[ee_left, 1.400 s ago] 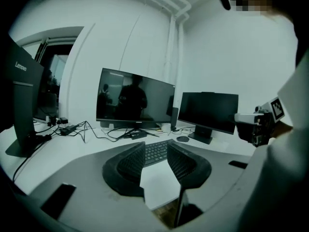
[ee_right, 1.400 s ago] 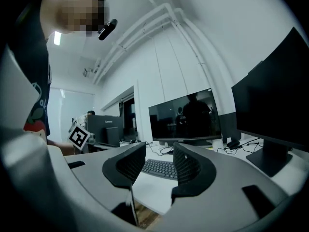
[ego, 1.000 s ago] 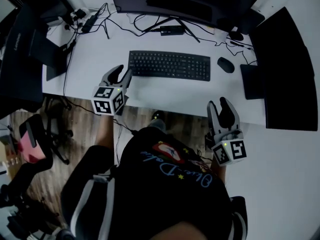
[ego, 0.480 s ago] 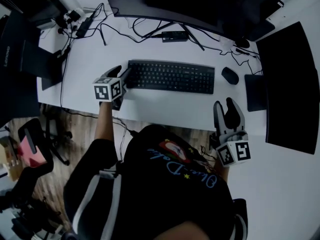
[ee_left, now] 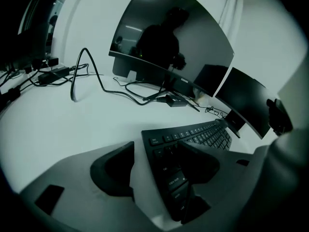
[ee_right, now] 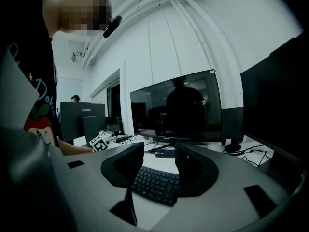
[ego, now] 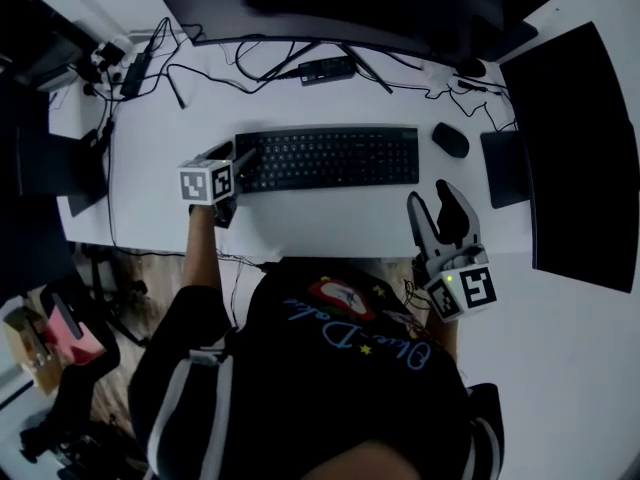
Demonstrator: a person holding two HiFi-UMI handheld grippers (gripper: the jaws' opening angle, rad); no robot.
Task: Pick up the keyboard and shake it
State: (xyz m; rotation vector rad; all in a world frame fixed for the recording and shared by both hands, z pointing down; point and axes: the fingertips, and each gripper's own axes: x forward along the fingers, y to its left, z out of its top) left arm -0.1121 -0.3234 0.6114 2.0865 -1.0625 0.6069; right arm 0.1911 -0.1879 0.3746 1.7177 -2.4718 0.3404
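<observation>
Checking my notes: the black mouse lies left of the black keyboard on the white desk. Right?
No: the black oval mouse lies right of the black flat keyboard on the white desk, as the head view shows.

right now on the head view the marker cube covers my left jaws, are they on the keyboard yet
Observer: Not yet. In the left gripper view the left gripper has just been opening. The left end of the keyboard lies between the jaws, unclamped.
Operator: any gap i can't see
Observer: Yes, a strip of white desk shows between the jaw at that view's left and the keyboard's edge.
Operator: and the right one, anything in it
Observer: The right gripper has also just been opening. Its own view shows nothing between the jaws, and the keyboard's keys sit ahead of them.
</observation>
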